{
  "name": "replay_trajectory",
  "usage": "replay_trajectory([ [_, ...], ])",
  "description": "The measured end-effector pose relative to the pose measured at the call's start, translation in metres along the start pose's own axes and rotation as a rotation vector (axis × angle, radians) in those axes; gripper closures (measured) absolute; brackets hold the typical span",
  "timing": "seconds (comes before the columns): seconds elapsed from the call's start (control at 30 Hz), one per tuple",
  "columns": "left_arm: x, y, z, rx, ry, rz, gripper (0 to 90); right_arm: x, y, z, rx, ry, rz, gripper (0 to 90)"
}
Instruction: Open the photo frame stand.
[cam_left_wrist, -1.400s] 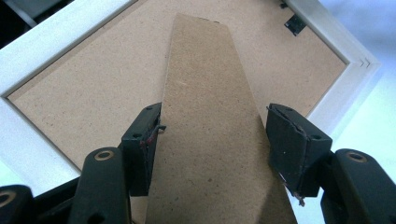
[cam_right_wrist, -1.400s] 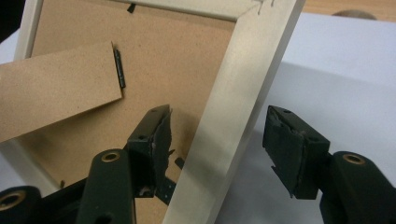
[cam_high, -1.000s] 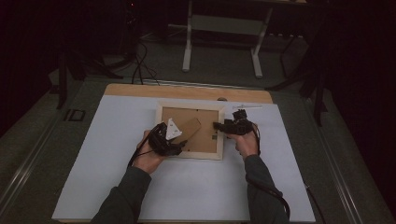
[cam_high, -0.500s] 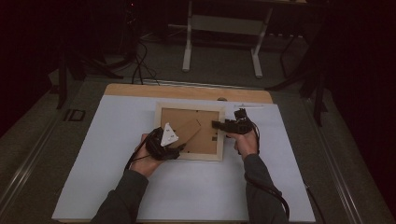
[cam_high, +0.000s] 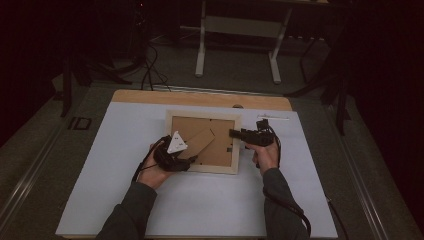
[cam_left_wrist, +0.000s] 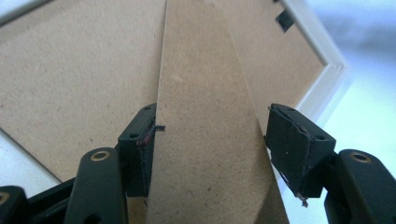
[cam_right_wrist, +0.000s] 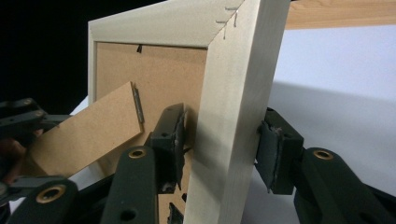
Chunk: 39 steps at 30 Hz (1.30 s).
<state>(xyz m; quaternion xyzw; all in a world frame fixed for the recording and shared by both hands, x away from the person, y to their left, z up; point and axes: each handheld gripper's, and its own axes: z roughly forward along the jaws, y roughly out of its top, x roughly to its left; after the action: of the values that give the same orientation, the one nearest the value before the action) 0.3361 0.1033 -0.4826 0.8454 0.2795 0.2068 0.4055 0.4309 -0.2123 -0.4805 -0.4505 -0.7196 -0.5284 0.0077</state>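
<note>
A picture frame (cam_high: 202, 142) lies back-up at mid-mat; the left gripper (cam_high: 172, 156) straddles its cardboard stand (cam_left_wrist: 205, 140) with jaws apart, one pad grazing an edge, so the thin strut could bend or tear at its hinge. The right gripper (cam_high: 239, 133), jaws just closing, brackets the frame's right rail (cam_right_wrist: 231, 116) with no firm clamp evident, so the rail may slip; open white mat (cam_high: 125, 130) surrounds the frame.
</note>
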Motion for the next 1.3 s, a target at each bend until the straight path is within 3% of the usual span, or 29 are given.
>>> replay_trajectory([
  [0.13,0.005,-0.001,-0.001,-0.011,-0.057,-0.058,40.1,0.001,0.000,-0.001,0.006,0.002,-0.004,56.5],
  [0.3,0.015,-0.001,-0.002,-0.012,-0.139,-0.165,43.6,0.001,0.000,-0.003,0.003,0.007,-0.008,57.0],
  [0.57,0.020,-0.003,0.001,0.036,-0.183,-0.226,50.3,0.002,0.000,-0.005,0.006,0.013,-0.026,57.5],
  [0.77,0.020,0.001,0.001,0.074,-0.177,-0.220,52.5,0.005,0.002,-0.007,0.008,0.013,-0.048,57.7],
  [0.97,0.020,0.001,0.000,0.081,-0.186,-0.227,55.2,0.008,0.005,-0.008,0.016,0.003,-0.066,57.8],
  [1.3,0.017,0.006,0.000,0.084,-0.167,-0.202,59.8,0.014,0.010,-0.012,0.022,-0.018,-0.105,59.1],
])
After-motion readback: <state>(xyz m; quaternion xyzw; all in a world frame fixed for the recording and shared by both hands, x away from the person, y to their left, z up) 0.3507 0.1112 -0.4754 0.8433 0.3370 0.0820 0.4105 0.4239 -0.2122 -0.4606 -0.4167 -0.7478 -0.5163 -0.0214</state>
